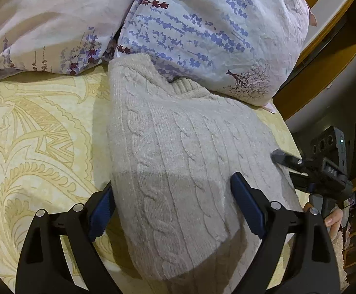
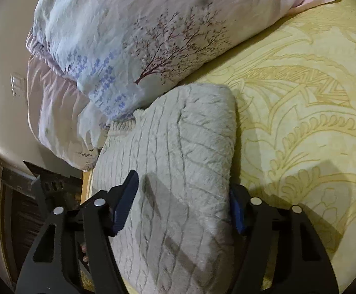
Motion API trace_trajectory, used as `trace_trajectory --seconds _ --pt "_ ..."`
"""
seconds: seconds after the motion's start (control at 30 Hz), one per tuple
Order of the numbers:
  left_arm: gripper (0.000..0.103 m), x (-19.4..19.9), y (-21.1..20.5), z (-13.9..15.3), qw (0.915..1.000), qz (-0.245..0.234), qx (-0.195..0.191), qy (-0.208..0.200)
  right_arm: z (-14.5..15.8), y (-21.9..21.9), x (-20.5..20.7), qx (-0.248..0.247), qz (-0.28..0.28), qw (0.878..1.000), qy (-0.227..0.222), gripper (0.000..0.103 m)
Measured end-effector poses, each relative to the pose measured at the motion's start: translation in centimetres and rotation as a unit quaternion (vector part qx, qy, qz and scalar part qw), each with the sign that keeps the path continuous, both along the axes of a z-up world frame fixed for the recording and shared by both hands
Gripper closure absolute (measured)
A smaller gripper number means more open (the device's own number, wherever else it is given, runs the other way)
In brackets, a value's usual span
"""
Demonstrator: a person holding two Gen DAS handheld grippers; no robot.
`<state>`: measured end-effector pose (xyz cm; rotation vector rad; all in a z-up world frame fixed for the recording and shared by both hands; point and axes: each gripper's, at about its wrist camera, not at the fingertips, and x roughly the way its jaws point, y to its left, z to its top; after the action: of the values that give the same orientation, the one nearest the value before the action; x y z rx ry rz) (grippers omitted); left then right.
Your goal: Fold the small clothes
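A yellow bedspread (image 1: pixel 31 134) with a raised paisley pattern is covering the bed, smooth and flat at the left of the left wrist view. On it a cream cable-knit sweater (image 1: pixel 178 171) is lying folded into a thick, soft, rounded-edged rectangle, its ribbed neckline pressing against a crinkled floral pillow (image 1: pixel 202 36) printed with lavender sprigs and a bare tree. The left tongs (image 1: pixel 173 203) are standing wide apart, released, their black arms and blue ridged pads straddling the sweater's near end, one pad beside its left edge and the other resting on the knit. At the right edge the right tongs (image 1: pixel 286 161) are reaching in over the sweater's side. In the right wrist view the pale, ruffled pillow (image 2: pixel 129 49) is bulging at the upper left, the fuzzy sweater (image 2: pixel 178 159) is lying just below it, and the right tongs (image 2: pixel 185 201) are also spread open, one blue pad over the knit and the other by its right fold, with the bedspread (image 2: pixel 312 98) stretching beyond.
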<state>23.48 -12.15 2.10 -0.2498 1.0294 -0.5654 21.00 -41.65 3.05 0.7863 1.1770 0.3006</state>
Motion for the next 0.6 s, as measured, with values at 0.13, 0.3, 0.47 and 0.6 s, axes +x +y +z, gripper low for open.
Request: trace_trajectory --seconds 0.13,0.3,0.47,0.6 --pt "0.030 -0.2 0.5 0.1 0.9998 -0.001 -0.018 -0.004 -0.7 0.1 -0.3 0.041 -0.003 0.999 0.009 0.065" --pt "0.058 -0.5 3.2 0.5 0.9970 0.003 -0.076 0.008 0.6 1.0 -1.0 0.072 -0.015 0.997 -0.010 0.069" --pt "0.062 -1.9 6.5 2.0 0.9964 0.003 -0.085 -0.004 3.3 5.2 -0.7 0.063 0.022 0.997 -0.041 0.073" --pt "0.062 -3.0 10.6 3.1 0.9968 0.022 -0.074 -0.021 4.3 9.8 0.0 0.027 0.062 0.996 -0.061 0.076"
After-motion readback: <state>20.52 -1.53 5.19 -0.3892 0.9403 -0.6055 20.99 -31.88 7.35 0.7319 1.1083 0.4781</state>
